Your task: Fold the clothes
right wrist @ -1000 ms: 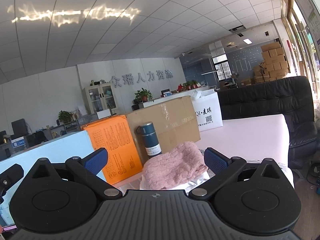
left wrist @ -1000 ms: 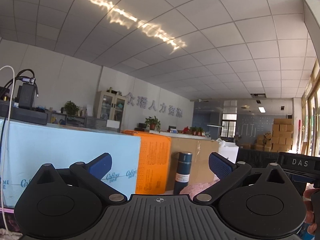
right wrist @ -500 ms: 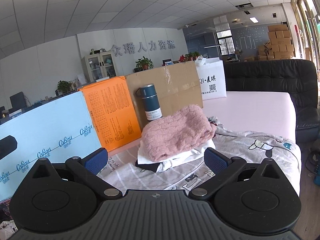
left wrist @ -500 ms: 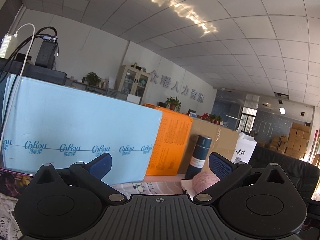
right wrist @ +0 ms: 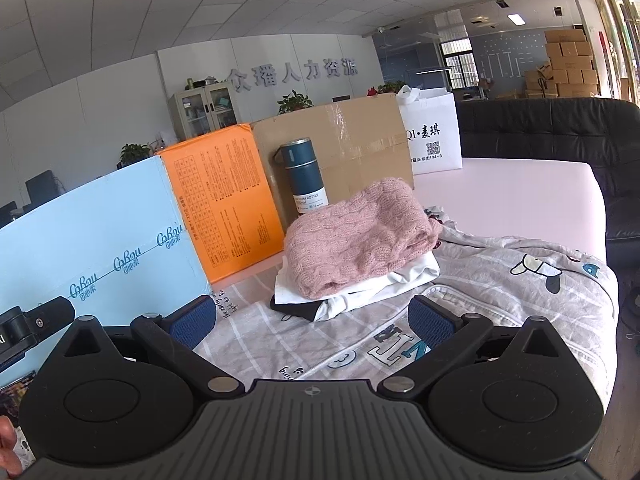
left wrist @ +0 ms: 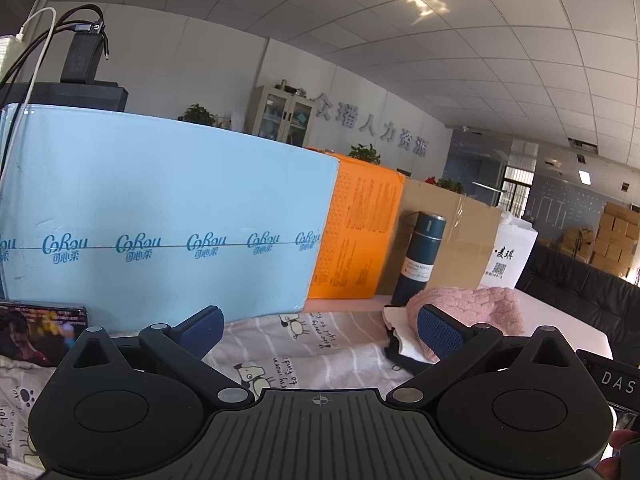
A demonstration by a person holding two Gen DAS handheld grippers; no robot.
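A pale checked garment with cartoon dogs and letters [right wrist: 500,280] lies spread on the pink table; it also shows in the left wrist view [left wrist: 304,340]. Behind it is a stack of folded clothes: a pink knit sweater [right wrist: 360,236] on a white garment [right wrist: 384,292] on a black one [right wrist: 292,308]. The stack shows in the left wrist view [left wrist: 472,304]. My right gripper [right wrist: 312,320] is open and empty, above the spread garment. My left gripper [left wrist: 320,328] is open and empty, above the same garment.
A dark blue vacuum bottle [right wrist: 306,178] stands behind the stack. A light blue box [left wrist: 160,224], an orange box [right wrist: 224,196], a cardboard box [right wrist: 340,140] and a white bag [right wrist: 432,136] line the back. A black sofa [right wrist: 560,132] is to the right.
Both grippers have tilted down from the ceiling toward the table. The garment and clothes stack have come into view. Both stay open.
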